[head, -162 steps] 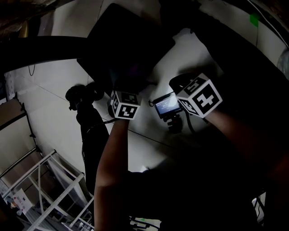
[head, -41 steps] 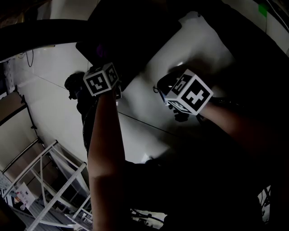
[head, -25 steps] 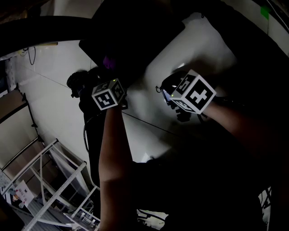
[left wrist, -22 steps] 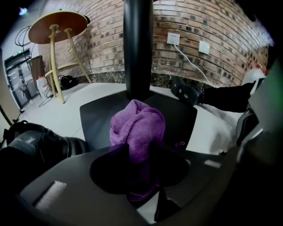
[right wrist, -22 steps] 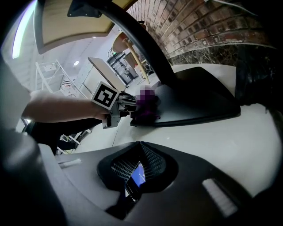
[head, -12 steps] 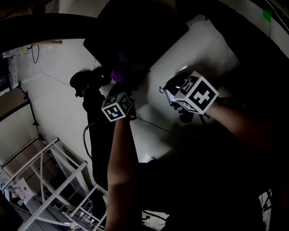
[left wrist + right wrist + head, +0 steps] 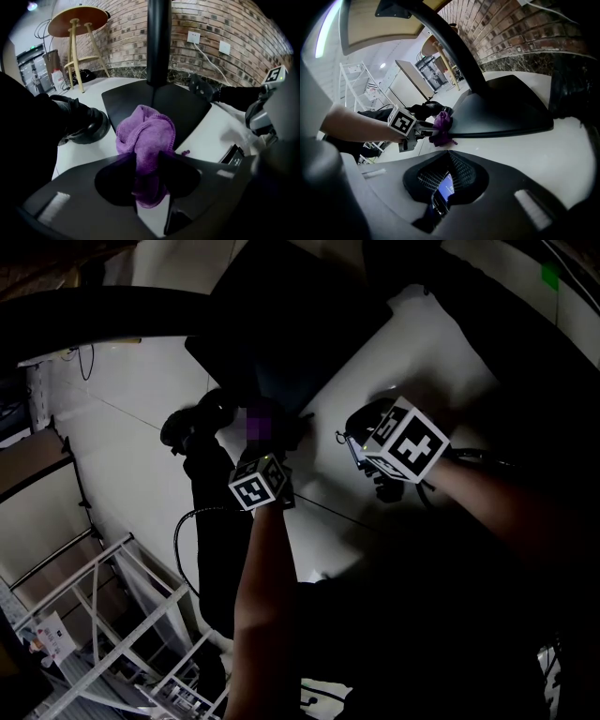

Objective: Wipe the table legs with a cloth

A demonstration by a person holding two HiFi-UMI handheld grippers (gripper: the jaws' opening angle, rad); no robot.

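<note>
Markers in black-and-white squares on each tool's cube are the only print that shows. The lit screen of a small device carries characters too small to read. The right gripper has its jaws closed on that device, low in the right gripper view.

The left gripper pinches a purple cloth, jaws pressed into its lower folds. The cloth is bunched into a lump at the centre of the left gripper view. Its long axis runs from the jaws up the frame, toward the black table column. The lump rests at the near edge of the flat black base plate, with the column rising from the plate well behind it. One loose end hangs below the jaws.

A black shoe sits just beside the plate's left edge, crowding that side. White floor lies open to the right of the plate, up to the right-hand tool at the frame's right edge. Behind the column runs a brick wall with two white sockets, and a round wooden stool stands at upper left. In the head view a white metal rack fills the lower left corner.
</note>
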